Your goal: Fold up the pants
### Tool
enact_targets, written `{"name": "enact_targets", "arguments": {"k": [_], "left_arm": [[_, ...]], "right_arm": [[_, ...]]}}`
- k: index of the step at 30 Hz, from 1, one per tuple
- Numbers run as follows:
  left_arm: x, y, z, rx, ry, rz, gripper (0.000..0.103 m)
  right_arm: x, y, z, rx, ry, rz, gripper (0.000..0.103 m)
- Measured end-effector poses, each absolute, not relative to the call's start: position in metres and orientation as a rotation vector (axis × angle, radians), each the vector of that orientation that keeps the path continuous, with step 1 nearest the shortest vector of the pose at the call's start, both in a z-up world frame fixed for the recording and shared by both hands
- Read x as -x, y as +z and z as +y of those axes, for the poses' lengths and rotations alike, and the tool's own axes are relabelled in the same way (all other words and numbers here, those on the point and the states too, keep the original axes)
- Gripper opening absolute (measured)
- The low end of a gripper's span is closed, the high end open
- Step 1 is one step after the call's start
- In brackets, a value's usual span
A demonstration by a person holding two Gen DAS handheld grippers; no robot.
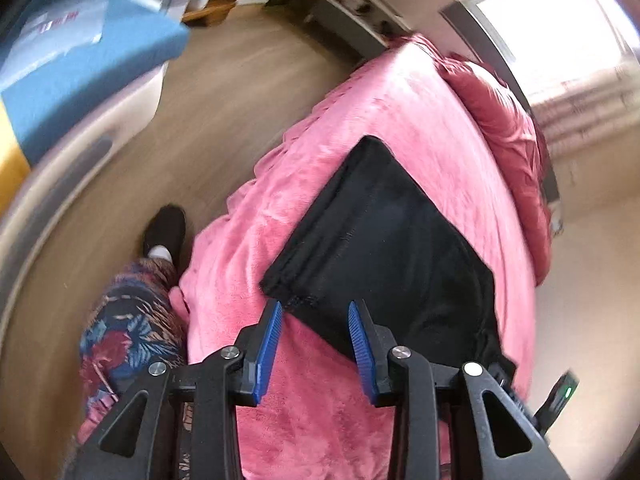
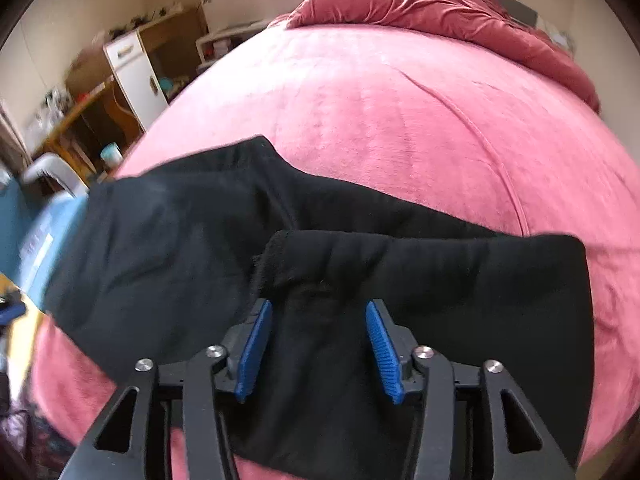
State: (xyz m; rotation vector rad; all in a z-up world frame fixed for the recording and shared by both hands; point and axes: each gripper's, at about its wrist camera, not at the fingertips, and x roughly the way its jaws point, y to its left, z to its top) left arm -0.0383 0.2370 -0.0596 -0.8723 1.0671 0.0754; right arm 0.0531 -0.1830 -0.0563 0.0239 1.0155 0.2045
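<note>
A: Start with the left wrist view. Where are the pants?

B: The black pants (image 1: 384,240) lie folded on the pink blanket (image 1: 384,120) that covers the bed, one corner towards the bed's edge. The left gripper (image 1: 316,312) hangs over that near corner, jaws spread, with only blanket and the hem's edge seen between the blue pads (image 1: 266,354). Nothing is pinched.

A: Anything beside the bed?

B: A leg in floral trousers (image 1: 124,320) and a black shoe (image 1: 166,230) on the wooden floor (image 1: 224,104), and a blue-lidded bin (image 1: 80,72) further off. The picture is smeared there, so I may be wrong about the bin.

A: And the right wrist view?

B: The pants (image 2: 168,248) stretch across the near part of the bed, a folded layer lying on top at the right. The right gripper (image 2: 320,312) is just above that top layer, jaws spread; dark cloth shows between them but the pads (image 2: 254,354) do not press on it. A rumpled darker red duvet (image 2: 460,12) lies at the far end.
</note>
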Motion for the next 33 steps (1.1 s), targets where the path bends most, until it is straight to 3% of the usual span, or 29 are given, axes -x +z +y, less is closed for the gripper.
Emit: {"name": "enact_targets", "arguments": {"k": [7,13,17,21,27,33], "left_arm": [[0.025,-0.086,0.241,1.008,0.103,1.117,0.035],[0.014,-0.105,0.235,1.049,0.138,1.166,0.035],[0.011,-0.107,0.235,1.058,0.153,1.162,0.035],[0.008,-0.104,0.232,1.031,0.152,1.132,0.035],[0.008,-0.096,0.222,0.928,0.140,1.046,0.032],[0.006,-0.097,0.225,0.966,0.140,1.036,0.032]], "right_arm": [[-0.029,-0.057,-0.176,-0.009,0.286,1.026,0.063],[-0.023,-0.066,-0.182,-0.017,0.258,1.012,0.076],[-0.024,-0.073,-0.179,0.016,0.225,1.001,0.085],[-0.026,-0.092,-0.184,-0.043,0.209,1.037,0.087],[-0.027,-0.098,-0.184,-0.073,0.244,1.062,0.102],[-0.028,-0.100,-0.175,0.010,0.226,1.099,0.103]]}}
